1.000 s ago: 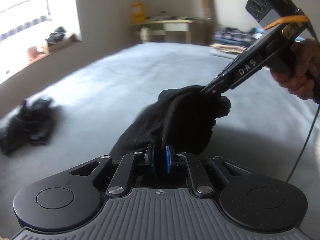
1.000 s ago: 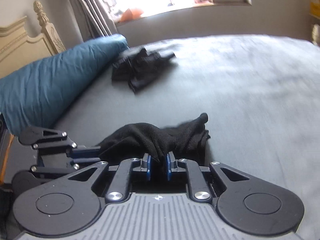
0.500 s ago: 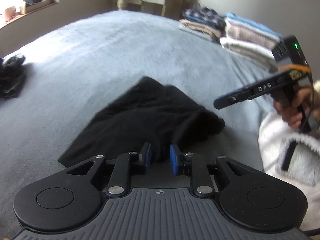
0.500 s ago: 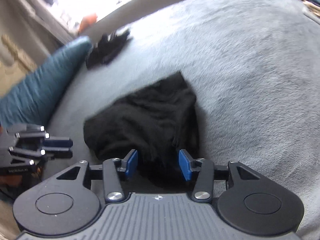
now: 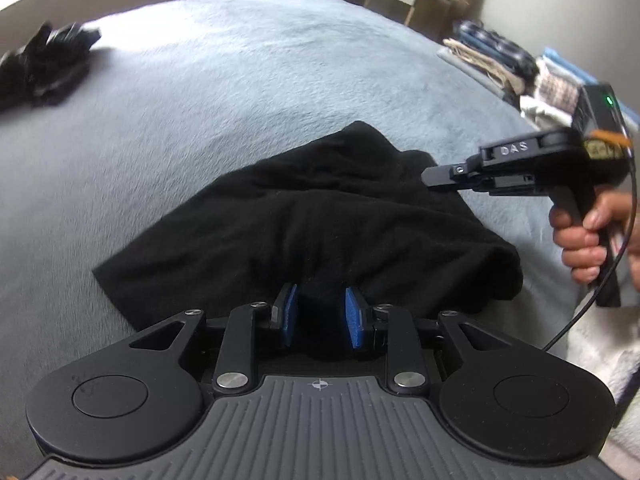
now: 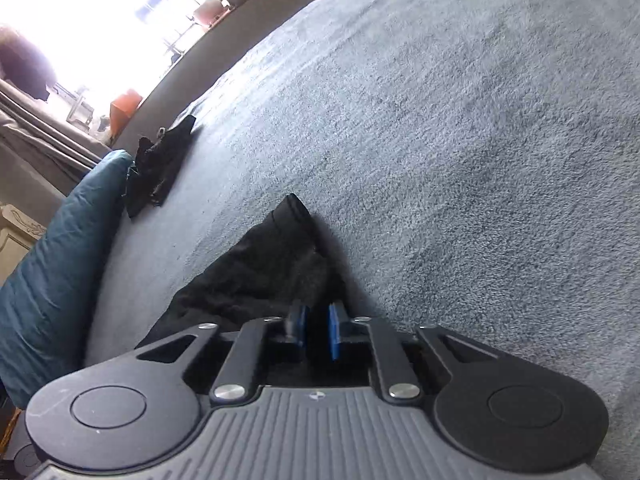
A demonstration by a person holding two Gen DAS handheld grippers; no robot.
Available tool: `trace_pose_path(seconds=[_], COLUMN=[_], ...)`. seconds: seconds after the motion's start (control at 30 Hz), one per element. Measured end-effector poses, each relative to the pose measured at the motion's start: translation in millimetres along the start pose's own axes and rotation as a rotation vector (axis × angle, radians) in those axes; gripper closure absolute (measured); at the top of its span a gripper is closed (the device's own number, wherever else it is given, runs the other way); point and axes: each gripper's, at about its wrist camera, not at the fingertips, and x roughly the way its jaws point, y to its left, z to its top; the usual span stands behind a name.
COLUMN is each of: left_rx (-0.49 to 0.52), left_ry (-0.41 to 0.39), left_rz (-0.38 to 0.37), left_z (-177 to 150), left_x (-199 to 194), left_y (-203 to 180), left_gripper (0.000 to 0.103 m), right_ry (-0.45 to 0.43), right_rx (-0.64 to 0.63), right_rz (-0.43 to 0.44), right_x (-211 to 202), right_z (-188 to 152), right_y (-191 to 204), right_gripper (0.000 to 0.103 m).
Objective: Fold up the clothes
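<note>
L wrist: low, close over bed [image 5: 280, 80] | R wrist: low, tilted | shared: black garment [image 5: 320, 208]

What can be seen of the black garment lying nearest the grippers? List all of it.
The black garment is a soft, matte, plain cloth, with no print or fastening visible. It lies crumpled and partly spread on the grey bed cover, with loose folds and one pointed corner toward the far side. Its near edge runs between the parted blue pads of the left gripper. The right gripper seems pinched on its right edge. Nothing else touches it.
</note>
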Motion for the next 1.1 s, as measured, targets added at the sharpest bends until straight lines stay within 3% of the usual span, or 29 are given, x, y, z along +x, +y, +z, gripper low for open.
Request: trace_pose_path(seconds=[0.17, 0.33, 0.53, 0.67, 0.77, 0.9, 1.1], left_rx=[-0.080, -0.155, -0.236, -0.197, -0.158, -0.144, -0.148], left_ry=[-0.004, -0.039, -0.120, -0.090, -0.048, -0.015, -0.022], left_rz=[-0.048, -0.080, -0.189, -0.238, -0.223, -0.189, -0.163], left_z=[-6.2, -0.1, 6.9, 7.4, 8.2, 6.0, 6.5], left_x=[-1.9, -17.3, -45.6, -41.2, -28.8, -15.5, -12.3], left_y=[17.3, 31.7, 45.2, 32.6, 23.9, 19.4, 15.7], left_gripper=[0.077, 0.077, 0.077, 0.073, 0.072, 0.072, 0.072], right_ry=[-0.091, -0.023, 0.087, 0.141, 0.153, 0.155, 0.076], right_rx=[-0.073, -0.285, -0.576, -0.678, -0.703, -0.696, -0.570], right_rz=[0.149, 0.265, 0.290, 0.231, 0.193, 0.196, 0.213], right_x=[-23.7, -23.5, -7.2, 0.2, -5.2, -30.3, -76.2], right_z=[-7.6, -29.1, -75.4, -98.2, -102.7, -98.4, -68.6], right_y=[19.5, 70.5, 127.1, 141.5, 142.6, 133.3, 99.3], right_gripper=[0.099, 0.099, 0.099, 0.099, 0.095, 0.069, 0.067])
